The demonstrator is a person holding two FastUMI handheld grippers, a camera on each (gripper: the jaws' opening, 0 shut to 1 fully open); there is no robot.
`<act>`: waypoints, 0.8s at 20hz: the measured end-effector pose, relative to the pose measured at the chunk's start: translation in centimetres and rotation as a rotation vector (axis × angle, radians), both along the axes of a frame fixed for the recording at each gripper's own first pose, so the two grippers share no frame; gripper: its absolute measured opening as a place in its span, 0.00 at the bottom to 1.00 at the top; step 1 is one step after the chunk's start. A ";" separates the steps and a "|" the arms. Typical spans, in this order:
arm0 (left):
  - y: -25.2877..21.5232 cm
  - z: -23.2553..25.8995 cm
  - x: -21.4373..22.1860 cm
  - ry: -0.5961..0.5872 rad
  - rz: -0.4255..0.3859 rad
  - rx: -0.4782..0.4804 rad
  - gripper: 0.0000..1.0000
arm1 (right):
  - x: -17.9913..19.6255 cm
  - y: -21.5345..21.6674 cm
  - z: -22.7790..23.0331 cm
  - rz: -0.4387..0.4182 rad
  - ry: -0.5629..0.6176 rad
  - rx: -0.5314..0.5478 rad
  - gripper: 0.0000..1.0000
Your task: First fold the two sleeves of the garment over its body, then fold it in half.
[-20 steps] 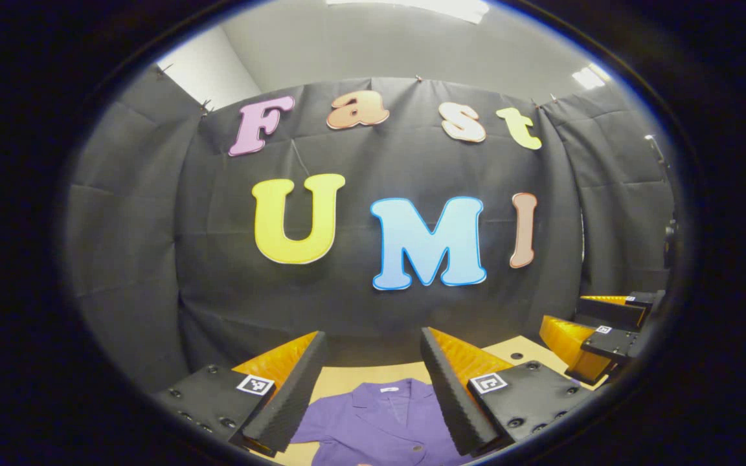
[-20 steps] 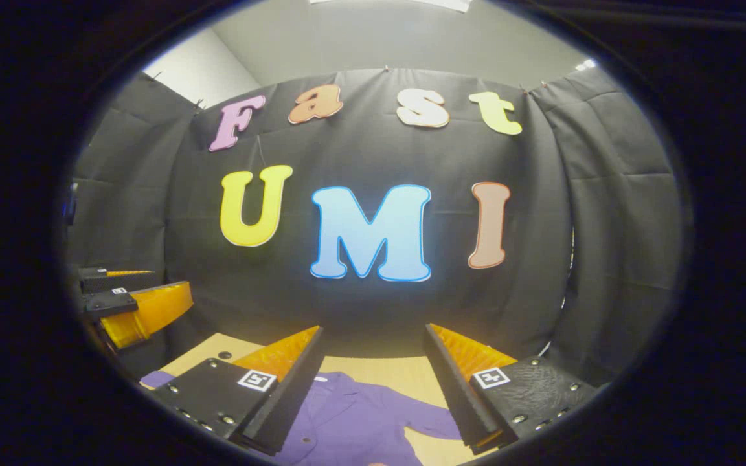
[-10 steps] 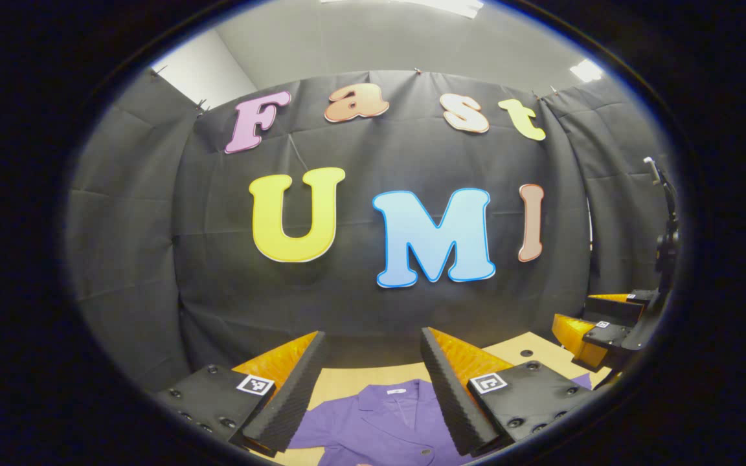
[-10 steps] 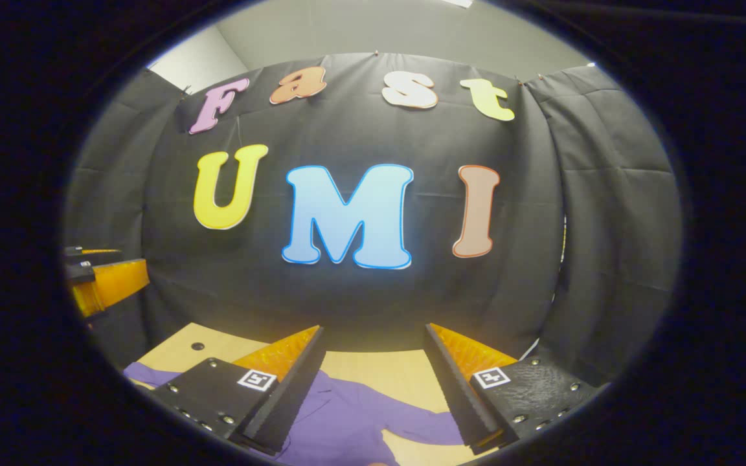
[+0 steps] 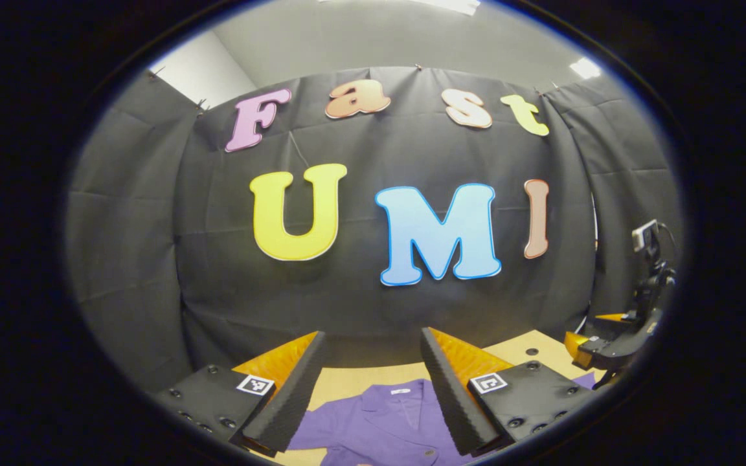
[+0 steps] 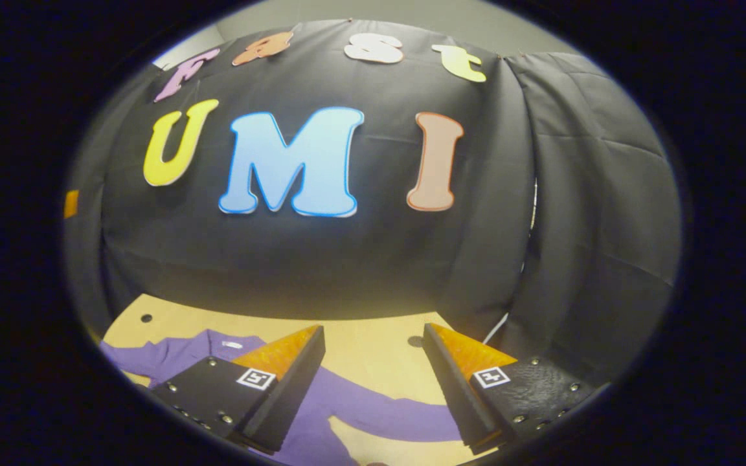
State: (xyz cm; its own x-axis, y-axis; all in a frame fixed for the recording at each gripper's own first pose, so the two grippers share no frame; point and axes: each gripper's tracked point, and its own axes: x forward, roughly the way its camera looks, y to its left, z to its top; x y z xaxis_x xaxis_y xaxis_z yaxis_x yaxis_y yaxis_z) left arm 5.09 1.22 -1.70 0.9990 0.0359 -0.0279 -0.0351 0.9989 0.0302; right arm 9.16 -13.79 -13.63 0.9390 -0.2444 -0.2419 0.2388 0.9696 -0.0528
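Observation:
A purple button-up garment lies flat on the light wooden table, collar toward the booth wall. My left gripper hovers open above its collar and chest. In the right gripper view the garment spreads to the left, and one long sleeve stretches right across the table. Open and empty, my right gripper hangs above that sleeve. In the left gripper view the right gripper appears at the far right edge, above the table.
The black cloth wall rises directly behind the table. The tabletop has small dark holes near its back edge. Bare wood lies between the garment and the wall. A white cable hangs at the right by the cloth.
My right gripper has tilted down and swung right, bringing the sleeve and more tabletop into its view. The left gripper has barely moved; the right gripper has slid lower and farther out in its view.

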 end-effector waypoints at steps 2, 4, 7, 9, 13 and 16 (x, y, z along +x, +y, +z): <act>0.4 -0.2 0.1 0.005 0.009 0.000 0.93 | 0.1 -1.7 -2.9 -0.036 0.055 0.024 0.95; 0.9 -0.5 0.2 0.008 0.019 0.000 0.93 | -0.1 -3.8 -6.4 -0.075 0.113 0.034 0.95; 1.3 -0.9 0.2 0.016 0.032 -0.001 0.93 | -0.7 -6.2 -12.4 -0.123 0.209 0.084 0.96; 1.6 -1.1 0.1 0.023 0.038 -0.002 0.93 | -1.4 -7.4 -15.8 -0.154 0.275 0.120 0.95; 1.9 -1.7 0.2 0.036 0.046 -0.011 0.93 | -3.2 -9.0 -22.1 -0.213 0.402 0.189 0.95; 2.2 -2.0 0.2 0.046 0.053 -0.017 0.93 | -3.9 -9.3 -25.7 -0.230 0.482 0.216 0.95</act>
State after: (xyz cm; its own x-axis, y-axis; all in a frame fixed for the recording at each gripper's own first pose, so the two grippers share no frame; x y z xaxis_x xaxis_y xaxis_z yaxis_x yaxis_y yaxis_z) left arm 5.33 3.37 -3.71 0.9933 0.0881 -0.0748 -0.0872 0.9961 0.0157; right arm 5.25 -23.08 -39.32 0.6389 -0.3264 -0.6966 0.4425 0.8967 -0.0142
